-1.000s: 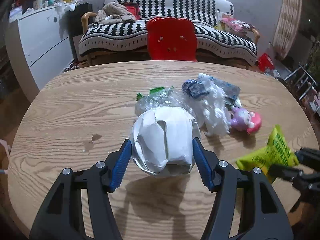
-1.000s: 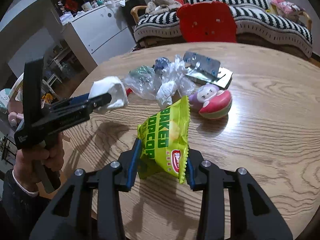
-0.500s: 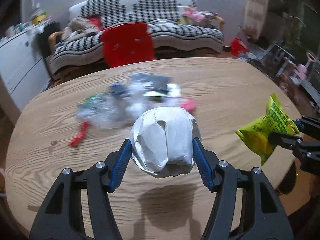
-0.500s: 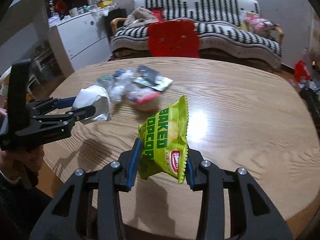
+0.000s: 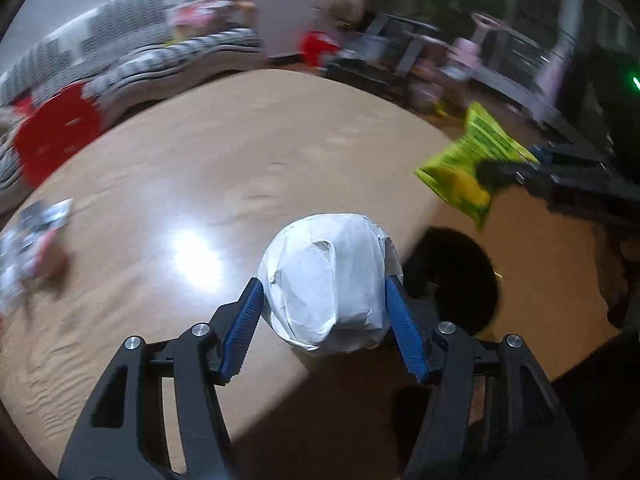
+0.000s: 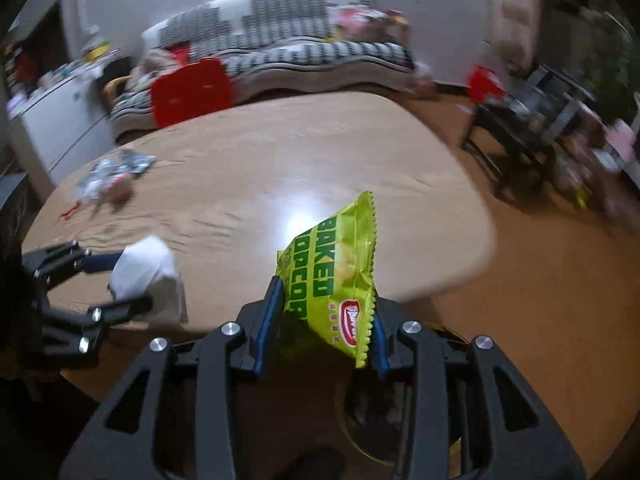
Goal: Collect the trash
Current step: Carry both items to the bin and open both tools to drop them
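My left gripper (image 5: 324, 300) is shut on a crumpled white paper ball (image 5: 328, 276) and holds it over the table's near right edge. My right gripper (image 6: 324, 316) is shut on a green popcorn bag (image 6: 336, 276), also past that edge. The bag shows in the left wrist view (image 5: 468, 168) at the right, and the paper ball in the right wrist view (image 6: 144, 268) at the left. A dark round bin opening (image 5: 460, 276) lies on the floor just beyond the paper ball; it is partly visible under the right gripper (image 6: 376, 428).
The wooden oval table (image 6: 280, 168) still carries a blurred pile of wrappers and a pink toy (image 6: 112, 180) at its far left. A red chair (image 6: 192, 92) and striped sofa (image 6: 280, 48) stand behind. A dark side table (image 6: 528, 128) and clutter are on the right.
Both grippers have swung right with their loads, from over the table's middle to its right edge. The trash pile has slid to the far left of view and the dark bin has appeared.
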{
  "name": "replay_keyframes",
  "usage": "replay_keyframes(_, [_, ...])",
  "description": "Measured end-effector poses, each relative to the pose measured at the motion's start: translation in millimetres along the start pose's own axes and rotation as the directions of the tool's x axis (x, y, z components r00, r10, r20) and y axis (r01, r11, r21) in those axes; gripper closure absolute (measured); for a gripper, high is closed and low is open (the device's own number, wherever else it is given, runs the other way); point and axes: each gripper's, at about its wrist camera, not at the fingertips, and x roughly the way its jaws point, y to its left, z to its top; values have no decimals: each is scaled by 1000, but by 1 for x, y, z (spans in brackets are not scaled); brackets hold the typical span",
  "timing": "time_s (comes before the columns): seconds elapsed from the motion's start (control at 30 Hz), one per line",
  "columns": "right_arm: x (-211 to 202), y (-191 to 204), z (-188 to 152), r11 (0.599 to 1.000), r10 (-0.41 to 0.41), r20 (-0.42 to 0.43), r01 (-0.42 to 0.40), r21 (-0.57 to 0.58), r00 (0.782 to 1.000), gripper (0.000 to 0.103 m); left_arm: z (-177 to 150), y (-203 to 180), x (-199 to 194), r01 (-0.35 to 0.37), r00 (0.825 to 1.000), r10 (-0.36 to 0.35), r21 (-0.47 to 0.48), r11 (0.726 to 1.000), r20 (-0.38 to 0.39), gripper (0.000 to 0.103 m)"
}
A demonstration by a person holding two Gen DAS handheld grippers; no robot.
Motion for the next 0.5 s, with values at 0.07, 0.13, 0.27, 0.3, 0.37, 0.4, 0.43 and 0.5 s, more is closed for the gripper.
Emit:
replay_keyframes(0.07, [-6, -23, -12, 999, -20, -10, 20, 36, 1000, 65, -1, -29, 16, 55, 998, -54, 38, 998, -25, 42])
replay_keyframes(0.13, [-9, -45, -28, 997, -40, -33, 42, 69, 999, 65, -4, -57, 33, 91, 995, -87, 83, 992, -52, 42])
replay_keyframes(0.27, [-9, -71, -51, 992, -58, -70, 65, 111, 996, 65, -7, -99, 61, 141, 987, -130, 128, 982, -92, 42])
replay_keyframes(0.3, [-10, -76, -55, 991, -61, -78, 69, 116, 995, 65, -8, -108, 67, 153, 985, -141, 135, 979, -97, 42])
replay_keyframes(0.37, [-11, -83, -62, 990, -66, -85, 76, 123, 994, 65, -7, -122, 76, 167, 982, -152, 146, 975, -108, 42])
replay_keyframes(0.4, [-13, -87, -64, 988, -67, -85, 78, 130, 994, 65, -6, -126, 79, 171, 981, -156, 150, 974, -112, 42])
replay_keyframes(0.43, [-14, -90, -65, 988, -66, -86, 77, 135, 994, 65, -5, -129, 81, 173, 981, -157, 151, 973, -115, 42])
replay_keyframes(0.5, [-16, -96, -70, 987, -67, -82, 78, 143, 994, 65, -2, -134, 89, 177, 980, -160, 150, 973, -121, 42])
